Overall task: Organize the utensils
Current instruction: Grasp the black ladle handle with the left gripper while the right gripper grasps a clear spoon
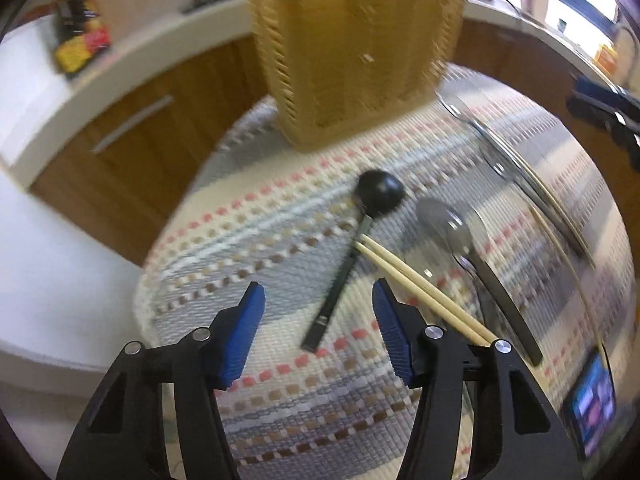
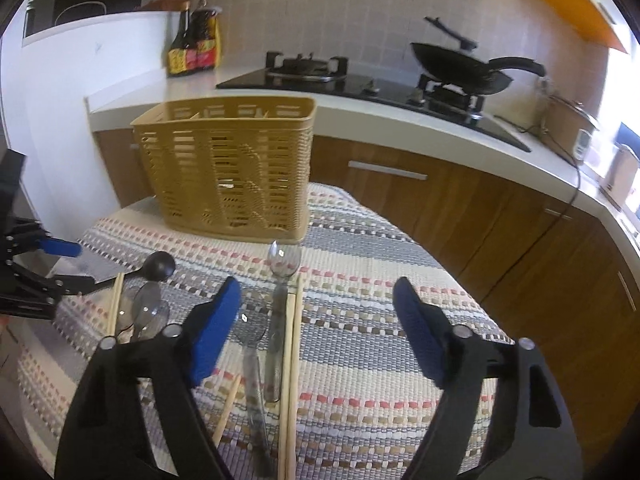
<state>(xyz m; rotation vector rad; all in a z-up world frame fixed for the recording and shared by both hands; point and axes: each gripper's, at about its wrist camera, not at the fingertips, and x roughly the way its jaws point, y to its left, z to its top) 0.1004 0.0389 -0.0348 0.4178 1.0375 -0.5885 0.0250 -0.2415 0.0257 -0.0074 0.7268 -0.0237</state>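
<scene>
Plainly the worry is the overlap: the bamboo chopsticks [image 1: 424, 286] lie with their tips against the neck of the black ladle [image 1: 362, 240], and a clear plastic spoon [image 1: 460, 236] sits just beside them, so fingers closing carelessly could pinch two utensils together or drag one across the woven striped mat [image 1: 280, 368] on the tabletop. The left gripper [image 1: 318, 332] hovers empty with its blue fingers [image 1: 250, 332] spread wide; the ladle's handle end lies ahead, roughly between them, and the chopsticks run under the right-hand finger. The right gripper [image 2: 316, 330], likewise spread and empty, has another clear spoon [image 2: 280, 300] and a long chopstick pair [image 2: 292, 360] lying lengthwise between its fingers. The yellow slatted utensil basket [image 2: 226, 168] stands upright at the mat's far end, well apart.
</scene>
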